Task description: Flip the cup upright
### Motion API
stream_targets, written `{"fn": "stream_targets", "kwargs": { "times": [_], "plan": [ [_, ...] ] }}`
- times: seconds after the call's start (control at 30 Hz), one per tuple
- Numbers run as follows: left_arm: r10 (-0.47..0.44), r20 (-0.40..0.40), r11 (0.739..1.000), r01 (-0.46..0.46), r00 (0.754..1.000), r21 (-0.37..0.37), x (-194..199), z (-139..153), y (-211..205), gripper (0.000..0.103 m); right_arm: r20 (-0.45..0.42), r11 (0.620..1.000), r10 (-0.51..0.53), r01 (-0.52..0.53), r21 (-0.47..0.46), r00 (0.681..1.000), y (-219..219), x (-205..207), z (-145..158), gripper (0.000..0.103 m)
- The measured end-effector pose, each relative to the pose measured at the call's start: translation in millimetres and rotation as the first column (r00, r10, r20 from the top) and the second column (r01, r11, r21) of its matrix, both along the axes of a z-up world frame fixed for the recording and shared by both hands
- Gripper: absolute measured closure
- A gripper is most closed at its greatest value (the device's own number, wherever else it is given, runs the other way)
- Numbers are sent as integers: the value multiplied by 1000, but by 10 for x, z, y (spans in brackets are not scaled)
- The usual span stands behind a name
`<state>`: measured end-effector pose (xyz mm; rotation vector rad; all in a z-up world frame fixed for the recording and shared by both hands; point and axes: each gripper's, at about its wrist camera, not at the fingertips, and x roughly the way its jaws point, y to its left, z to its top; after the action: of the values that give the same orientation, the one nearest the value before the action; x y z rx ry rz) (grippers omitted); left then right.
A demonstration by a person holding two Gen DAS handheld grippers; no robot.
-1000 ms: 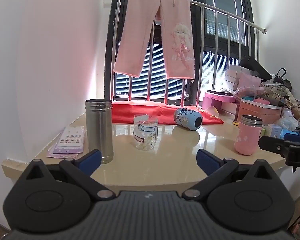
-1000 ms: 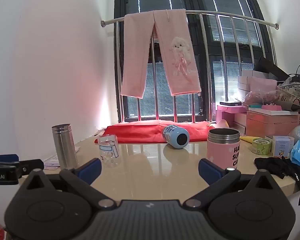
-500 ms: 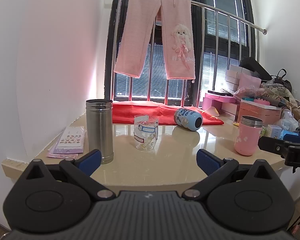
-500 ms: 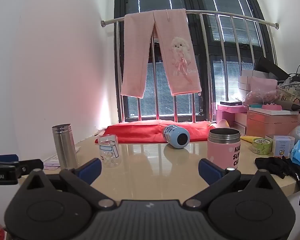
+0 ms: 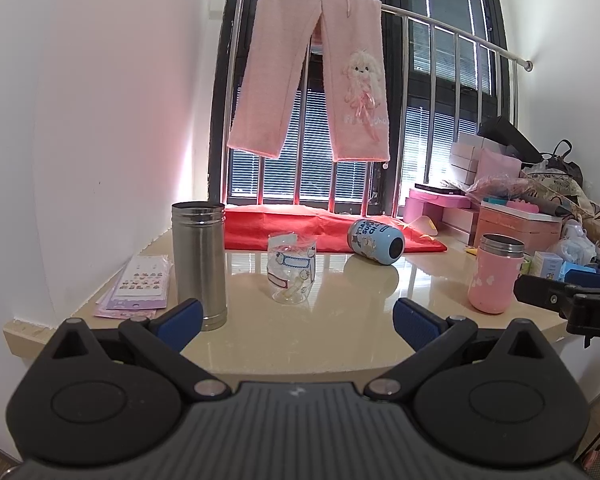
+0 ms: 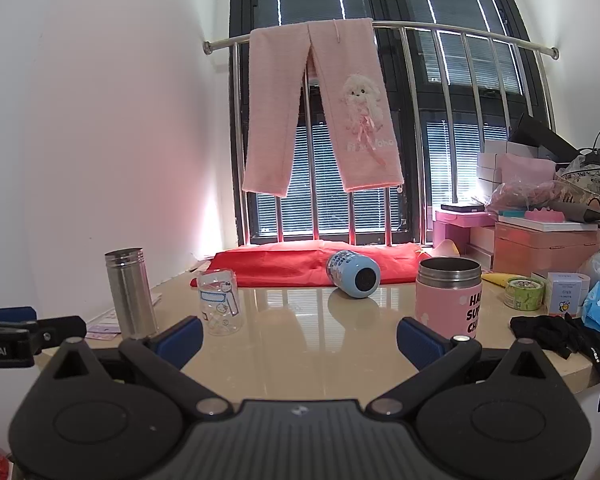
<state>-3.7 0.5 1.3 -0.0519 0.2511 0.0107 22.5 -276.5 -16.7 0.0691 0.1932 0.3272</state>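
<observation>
A light blue cup (image 5: 376,241) with printed lettering lies on its side at the back of the beige table, against a red cloth (image 5: 324,231); it also shows in the right wrist view (image 6: 354,274). My left gripper (image 5: 296,318) is open and empty, held near the table's front edge, well short of the cup. My right gripper (image 6: 298,334) is also open and empty, at the front edge. Each gripper's side shows in the other's view.
A steel tumbler (image 5: 199,264), a clear printed glass (image 5: 291,268) and a pink cup (image 5: 496,274) stand upright on the table (image 5: 340,320). Sticker sheets (image 5: 140,286) lie at the left. Boxes and clutter (image 6: 540,240) fill the right side. A railing with pink trousers (image 5: 320,80) stands behind.
</observation>
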Motion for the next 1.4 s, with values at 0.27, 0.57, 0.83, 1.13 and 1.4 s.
{"fn": "stream_targets", "kwargs": {
  "times": [0.27,0.57,0.83,1.13,1.4],
  "plan": [
    [0,0,1000,0,1000,0,-1,0,-2,0,0,1000,1,-1,0,1000,-4,-1,-2,0],
    [0,2,1000,0,1000,-1,-10,3,-4,0,1,1000,0,0,1,1000,-5,-2,-3,0],
    [-2,7,1000,2,1000,-1,-23,3,-11,0,3,1000,0,0,5,1000,-29,-11,-23,0],
    [-2,9,1000,2,1000,-1,-15,-2,-12,0,4,1000,-1,1,5,1000,-28,-13,-21,0],
    [-2,10,1000,2,1000,-3,-15,-1,-9,0,5,1000,-2,2,5,1000,-34,-22,-23,0]
  ]
}}
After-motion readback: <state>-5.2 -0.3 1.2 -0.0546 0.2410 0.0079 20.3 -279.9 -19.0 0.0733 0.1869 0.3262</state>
